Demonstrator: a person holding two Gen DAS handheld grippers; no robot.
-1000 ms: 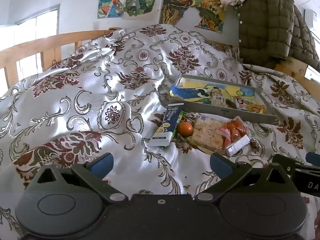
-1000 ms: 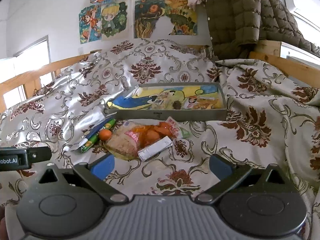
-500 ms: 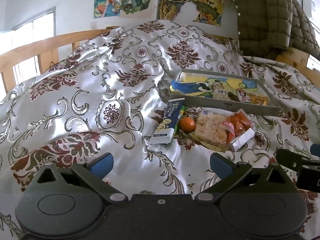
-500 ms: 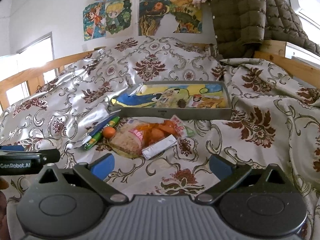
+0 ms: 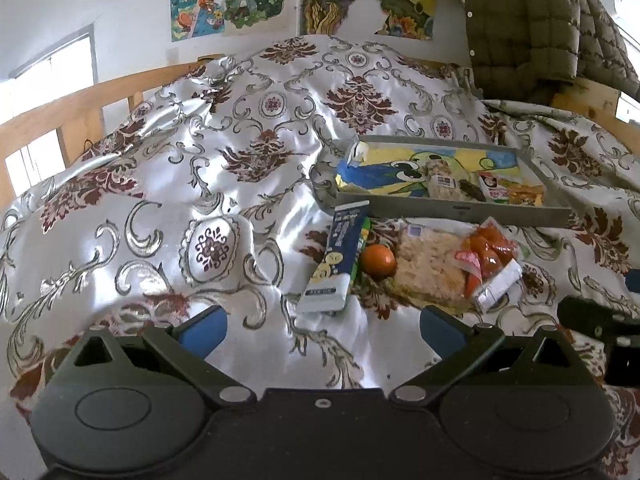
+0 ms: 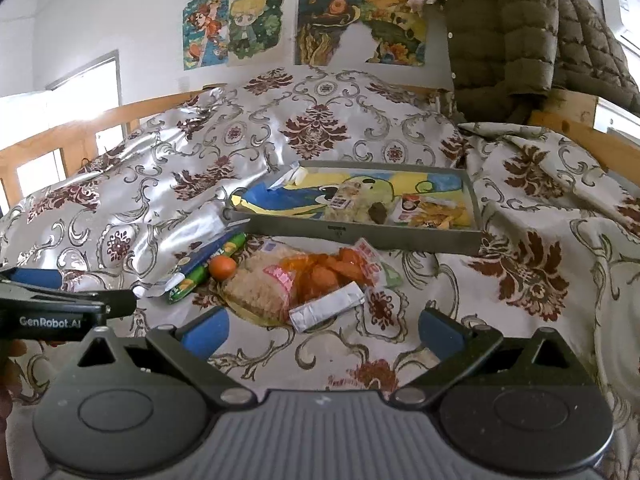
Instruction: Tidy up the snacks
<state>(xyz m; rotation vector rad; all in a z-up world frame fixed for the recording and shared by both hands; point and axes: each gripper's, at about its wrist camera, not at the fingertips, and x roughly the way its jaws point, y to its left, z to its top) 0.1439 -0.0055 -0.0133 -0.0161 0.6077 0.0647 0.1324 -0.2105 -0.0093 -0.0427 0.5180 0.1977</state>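
Two or three packets already sit in the grey tray (image 6: 404, 238) mid-frame, several snacks (image 6: 280, 284) wait on the bed just below it, and my left gripper (image 5: 320, 326) and right gripper (image 6: 322, 328) hover wide open, empty.

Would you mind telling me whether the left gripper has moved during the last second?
Yes. In the left wrist view the grey tray and the blue carton sit lower and nearer the left gripper, so it has moved forward towards the snacks.
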